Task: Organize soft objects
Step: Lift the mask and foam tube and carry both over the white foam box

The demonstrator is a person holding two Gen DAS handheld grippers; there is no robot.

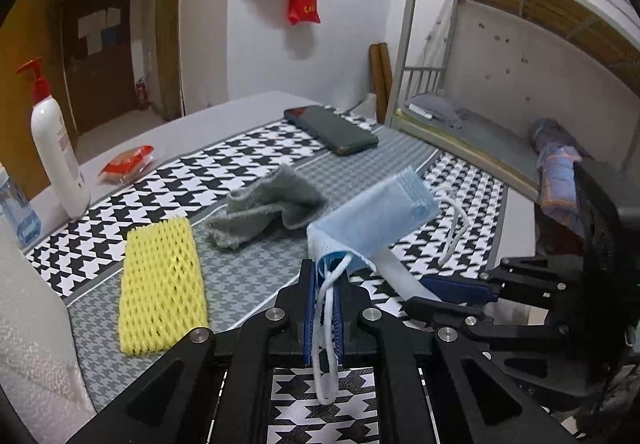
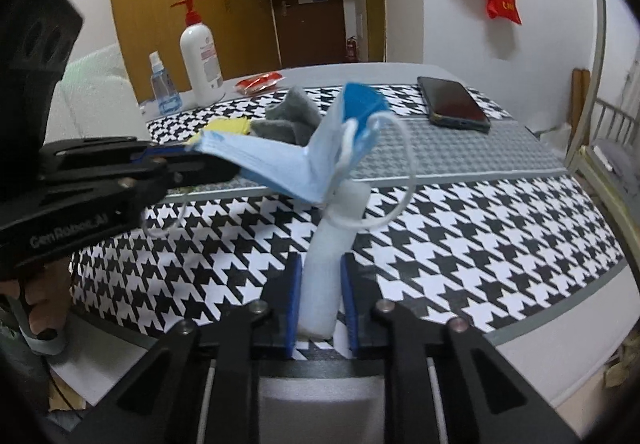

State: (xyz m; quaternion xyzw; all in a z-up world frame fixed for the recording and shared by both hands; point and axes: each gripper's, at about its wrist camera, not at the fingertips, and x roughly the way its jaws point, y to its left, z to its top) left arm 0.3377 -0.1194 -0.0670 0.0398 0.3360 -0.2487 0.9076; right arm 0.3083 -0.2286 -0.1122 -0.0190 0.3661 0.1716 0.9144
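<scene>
A folded light-blue face mask (image 1: 376,212) hangs above the houndstooth mat (image 1: 168,180), pinched at its near end by my left gripper (image 1: 324,276), which is shut on it; one ear loop dangles between the pads. From the right, my right gripper (image 1: 420,292) is shut on a white foam strip (image 1: 396,272) that reaches up under the mask. In the right wrist view the foam strip (image 2: 324,284) stands between the blue pads of the right gripper (image 2: 322,264), with a mask loop across it. The mask (image 2: 280,164) bends up from the left gripper (image 2: 200,160).
A grey cloth (image 1: 268,208) and a yellow foam net (image 1: 162,284) lie on the mat to the left. Farther back are a phone (image 1: 332,128), a red packet (image 1: 128,164), a white pump bottle (image 1: 56,148) and a spray bottle (image 2: 162,84). A bunk bed (image 1: 480,124) stands to the right.
</scene>
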